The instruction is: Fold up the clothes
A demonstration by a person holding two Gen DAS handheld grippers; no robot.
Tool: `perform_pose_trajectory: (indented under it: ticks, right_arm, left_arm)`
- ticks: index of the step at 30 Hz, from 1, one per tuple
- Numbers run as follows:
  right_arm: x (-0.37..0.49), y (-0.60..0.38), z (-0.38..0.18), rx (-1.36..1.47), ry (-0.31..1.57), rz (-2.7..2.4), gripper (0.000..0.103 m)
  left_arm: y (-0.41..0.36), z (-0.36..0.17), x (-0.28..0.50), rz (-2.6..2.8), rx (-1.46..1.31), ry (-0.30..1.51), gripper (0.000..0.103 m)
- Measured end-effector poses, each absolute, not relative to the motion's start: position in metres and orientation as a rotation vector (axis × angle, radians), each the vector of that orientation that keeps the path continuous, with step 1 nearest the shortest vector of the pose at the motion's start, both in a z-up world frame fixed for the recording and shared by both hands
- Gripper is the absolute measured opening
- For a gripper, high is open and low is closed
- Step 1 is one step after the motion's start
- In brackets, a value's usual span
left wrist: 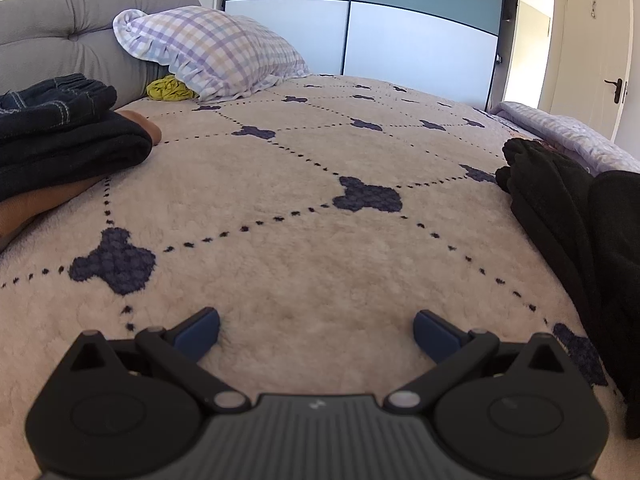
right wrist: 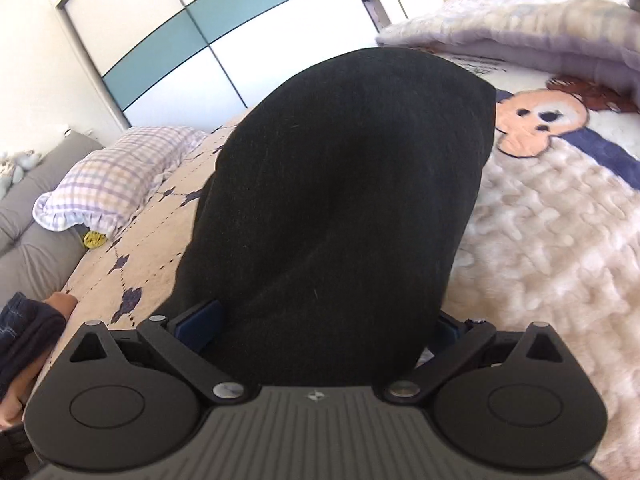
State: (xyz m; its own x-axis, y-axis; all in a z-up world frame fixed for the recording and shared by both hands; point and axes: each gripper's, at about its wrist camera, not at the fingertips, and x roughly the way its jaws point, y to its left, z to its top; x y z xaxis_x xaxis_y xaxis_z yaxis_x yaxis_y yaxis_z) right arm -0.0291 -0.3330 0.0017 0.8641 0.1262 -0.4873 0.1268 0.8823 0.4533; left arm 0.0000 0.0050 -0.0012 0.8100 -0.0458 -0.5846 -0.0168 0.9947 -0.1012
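Note:
My left gripper (left wrist: 316, 332) is open and empty, low over the beige fleece blanket (left wrist: 320, 220). A black garment (left wrist: 580, 248) lies bunched at the right edge of the left wrist view. In the right wrist view the same black garment (right wrist: 340, 200) fills the middle and lies between the wide-apart blue fingers (right wrist: 200, 326) of my right gripper (right wrist: 320, 332). The jaws stand wide apart around the cloth. A stack of folded dark clothes (left wrist: 60, 132) sits at the left on a brown garment (left wrist: 40, 204).
A checked pillow (left wrist: 208, 52) and a yellow cloth (left wrist: 170, 90) lie by the grey headboard (left wrist: 60, 28). A wardrobe with blue and white doors (left wrist: 400, 20) stands behind the bed. A lilac quilt (right wrist: 520, 28) is heaped at the far right.

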Motion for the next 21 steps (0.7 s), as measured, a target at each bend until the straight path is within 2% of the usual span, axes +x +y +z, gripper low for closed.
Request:
perform_pose_trajectory:
  ticks: [3, 6, 8, 10, 13, 17, 19, 21]
  right_arm:
    - [-0.021, -0.322, 0.01, 0.46, 0.532, 0.047, 0.103]
    - [-0.019, -0.31, 0.021, 0.397, 0.526, 0.059, 0.097]
    - [-0.02, -0.303, 0.028, 0.345, 0.515, 0.063, 0.09]
    - [-0.027, -0.291, 0.037, 0.241, 0.479, 0.088, 0.076]
    - [-0.041, -0.264, 0.052, 0.049, 0.415, 0.16, 0.062]
    - [-0.075, -0.22, 0.069, -0.224, 0.337, 0.408, 0.056]
    - [-0.087, -0.219, 0.074, -0.254, 0.344, 0.554, 0.055]
    - [-0.088, -0.229, 0.079, -0.207, 0.374, 0.611, 0.053]
  left_arm:
    - [0.008, -0.001, -0.001, -0.025, -0.128, 0.619, 0.103]
    - [0.006, -0.002, 0.0, -0.022, -0.118, 0.621, 0.103]
    - [0.006, -0.002, 0.0, -0.023, -0.121, 0.62, 0.103]
    - [0.008, -0.001, -0.001, -0.028, -0.134, 0.617, 0.103]
    - [0.016, -0.001, -0.004, -0.047, -0.18, 0.604, 0.103]
    - [0.049, -0.002, -0.012, -0.143, -0.392, 0.551, 0.103]
    - [0.076, -0.007, -0.019, -0.209, -0.572, 0.504, 0.103]
    - [0.091, -0.007, -0.023, -0.238, -0.658, 0.509, 0.098]
